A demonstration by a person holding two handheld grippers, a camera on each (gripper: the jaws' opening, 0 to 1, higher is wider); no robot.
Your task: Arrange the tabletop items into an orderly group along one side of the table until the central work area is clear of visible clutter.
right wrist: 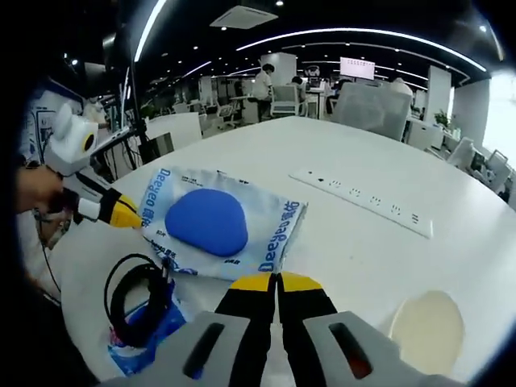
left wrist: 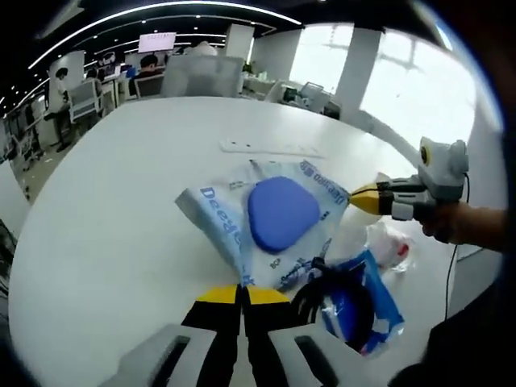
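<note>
A clear plastic bag (left wrist: 234,211) with blue print lies on the white table (left wrist: 121,201), holding a rounded blue pad (left wrist: 282,214). At the bottom of the left gripper view, my left gripper (left wrist: 242,295) is shut with its yellow tips on the bag's near corner. My right gripper (left wrist: 361,198) comes in from the right, shut on the opposite corner. In the right gripper view the same bag (right wrist: 278,234) and pad (right wrist: 205,222) lie between my right gripper (right wrist: 276,282) at the near edge and my left gripper (right wrist: 126,216) at the far-left corner.
A coiled black cable (left wrist: 318,297) (right wrist: 133,294) lies on a blue packet (left wrist: 371,318) (right wrist: 141,343) beside the bag. A white power strip (left wrist: 270,148) (right wrist: 363,197) lies farther along the table. A cream disc (right wrist: 427,326) and a crumpled clear wrapper (left wrist: 389,243) sit nearby. Office chairs and desks stand beyond the table.
</note>
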